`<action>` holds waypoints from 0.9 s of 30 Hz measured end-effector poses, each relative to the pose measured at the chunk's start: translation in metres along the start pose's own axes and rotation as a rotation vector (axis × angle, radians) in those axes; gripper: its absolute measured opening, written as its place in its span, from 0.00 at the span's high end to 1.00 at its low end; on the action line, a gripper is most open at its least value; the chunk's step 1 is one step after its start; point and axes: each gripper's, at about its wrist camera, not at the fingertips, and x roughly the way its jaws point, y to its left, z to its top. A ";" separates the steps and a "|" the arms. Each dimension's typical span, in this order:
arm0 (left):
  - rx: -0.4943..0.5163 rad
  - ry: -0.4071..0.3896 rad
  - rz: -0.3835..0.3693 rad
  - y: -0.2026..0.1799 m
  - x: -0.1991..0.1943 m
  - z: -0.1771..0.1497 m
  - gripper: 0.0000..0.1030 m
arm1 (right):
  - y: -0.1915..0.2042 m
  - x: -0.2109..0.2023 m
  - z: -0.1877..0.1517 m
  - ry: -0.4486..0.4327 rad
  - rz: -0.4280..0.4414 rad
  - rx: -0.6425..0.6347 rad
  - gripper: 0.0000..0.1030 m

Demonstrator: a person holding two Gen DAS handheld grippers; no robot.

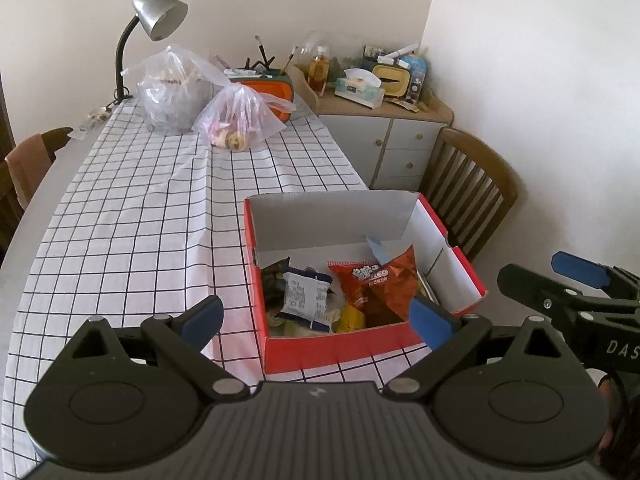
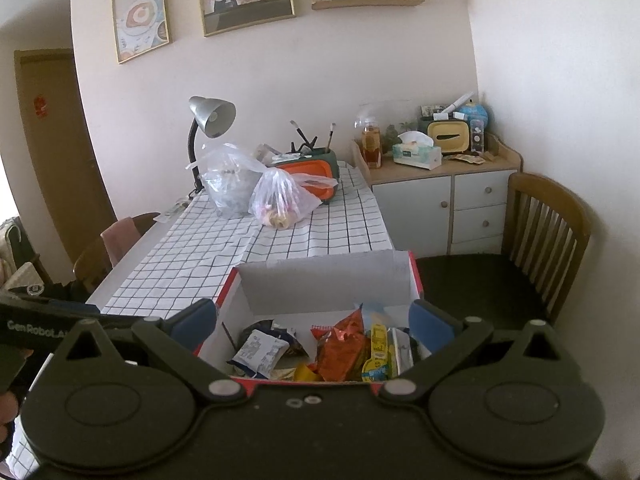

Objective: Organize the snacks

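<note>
Your left gripper (image 1: pixel 316 316) and right gripper (image 2: pixel 314 324) stood wide apart, holding nothing, lower centre of frame, above the red box (image 1: pixel 332 350) of snacks (image 1: pixel 374 284).

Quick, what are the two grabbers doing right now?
Left hand-held gripper: open, holding nothing, above the red box.
Right hand-held gripper: open, holding nothing, above the same box.

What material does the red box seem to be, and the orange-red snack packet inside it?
The red box looks like cardboard with a matte red print outside: its inner walls are plain white, with folded flaps. The orange-red snack packet looks like thin foil or plastic film, glossy: it is crinkled and catches the light. Which of the two cannot be told.
</note>
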 end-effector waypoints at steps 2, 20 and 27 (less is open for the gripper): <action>0.002 -0.007 0.001 -0.001 -0.002 -0.001 0.03 | 0.001 0.001 -0.002 0.007 0.007 0.006 0.00; 0.025 -0.018 0.010 -0.009 -0.006 -0.004 0.03 | 0.001 0.004 -0.004 0.024 0.021 0.002 0.00; 0.027 -0.004 0.011 -0.014 -0.002 -0.005 0.03 | -0.004 0.005 -0.007 0.038 0.018 0.011 0.00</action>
